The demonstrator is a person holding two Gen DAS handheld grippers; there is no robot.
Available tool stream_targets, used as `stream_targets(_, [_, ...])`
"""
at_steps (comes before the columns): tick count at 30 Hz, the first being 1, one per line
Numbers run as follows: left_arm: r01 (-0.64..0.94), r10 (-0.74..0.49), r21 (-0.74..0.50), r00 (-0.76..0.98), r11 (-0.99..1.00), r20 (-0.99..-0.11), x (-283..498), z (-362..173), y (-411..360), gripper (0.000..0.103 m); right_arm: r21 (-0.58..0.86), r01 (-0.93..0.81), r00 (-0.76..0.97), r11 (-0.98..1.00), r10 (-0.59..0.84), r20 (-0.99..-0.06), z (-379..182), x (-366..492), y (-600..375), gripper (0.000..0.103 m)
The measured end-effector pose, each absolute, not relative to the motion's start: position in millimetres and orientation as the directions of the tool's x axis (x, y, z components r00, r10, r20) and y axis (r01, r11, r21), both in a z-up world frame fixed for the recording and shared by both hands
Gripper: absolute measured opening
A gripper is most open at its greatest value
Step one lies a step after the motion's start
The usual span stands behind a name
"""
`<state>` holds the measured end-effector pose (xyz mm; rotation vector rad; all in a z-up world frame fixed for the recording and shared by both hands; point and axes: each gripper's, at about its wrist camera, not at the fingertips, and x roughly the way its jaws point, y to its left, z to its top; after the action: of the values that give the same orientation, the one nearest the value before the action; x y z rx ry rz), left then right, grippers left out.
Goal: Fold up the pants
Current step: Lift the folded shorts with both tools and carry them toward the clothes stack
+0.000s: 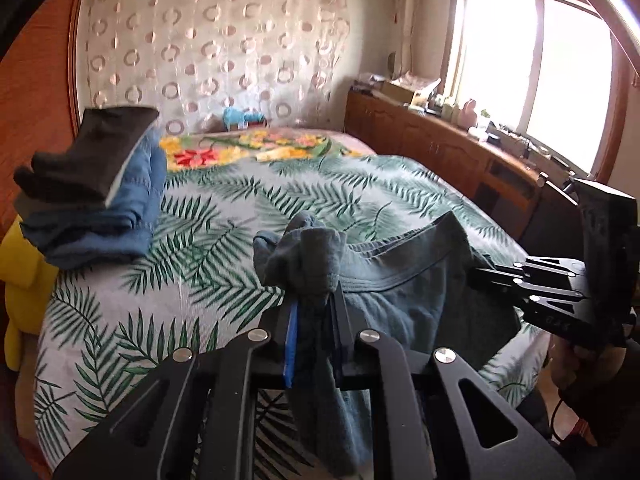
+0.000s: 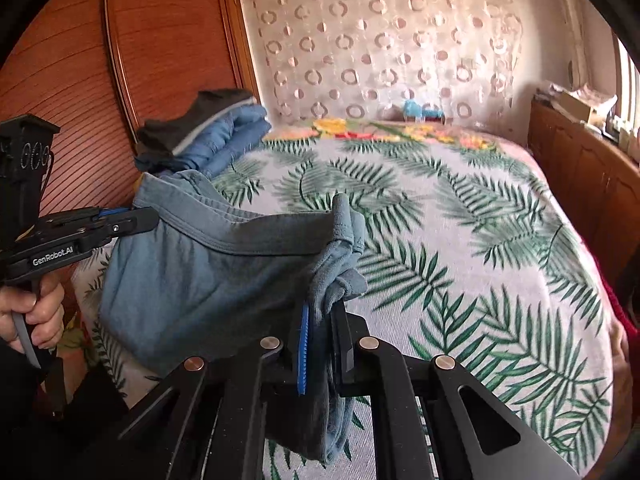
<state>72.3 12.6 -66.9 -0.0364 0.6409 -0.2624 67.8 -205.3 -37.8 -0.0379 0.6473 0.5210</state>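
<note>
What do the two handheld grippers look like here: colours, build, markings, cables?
Both are matte black. The left gripper and right gripper each have slotted linkage arms with round silver pivot pins and flat black jaws, one jaw faced with a ridged blue pad. The left one's side bears white "GenRobot.AI" lettering, and its pistol handle has a grey trigger lever. A thin black cable hangs below the right one's handle.

- One pair of grey-blue pants [image 1: 404, 276], held up off the bed.
- Two grippers: the left gripper [image 1: 314, 300] and the right gripper [image 2: 322, 312].
- One bed [image 2: 460, 216] with a palm-leaf cover.
- One stack of folded clothes [image 1: 100, 192], showing dark, grey and blue layers.
- One window [image 1: 532, 68].
- One hand [image 2: 34, 312] in view.
</note>
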Motion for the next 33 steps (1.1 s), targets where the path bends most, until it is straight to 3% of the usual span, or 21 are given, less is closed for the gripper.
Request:
stream_targets(17, [0.215,-0.232,-0.089,0.855,0.973,-0.465,70.2,-15.4,27.4,0.014,0.014,-0.519,0.758,0.855,0.468,-0.455,31.7,62.5,-201.7,0.008])
stream_targets(33, [0.090,-0.123,-0.097,0.897,0.991,-0.424,104.1,0.8,97.3,0.014,-0.085,-0.616,0.738,0.783,0.536,-0.409,53.8,151.0,-133.4,0.008])
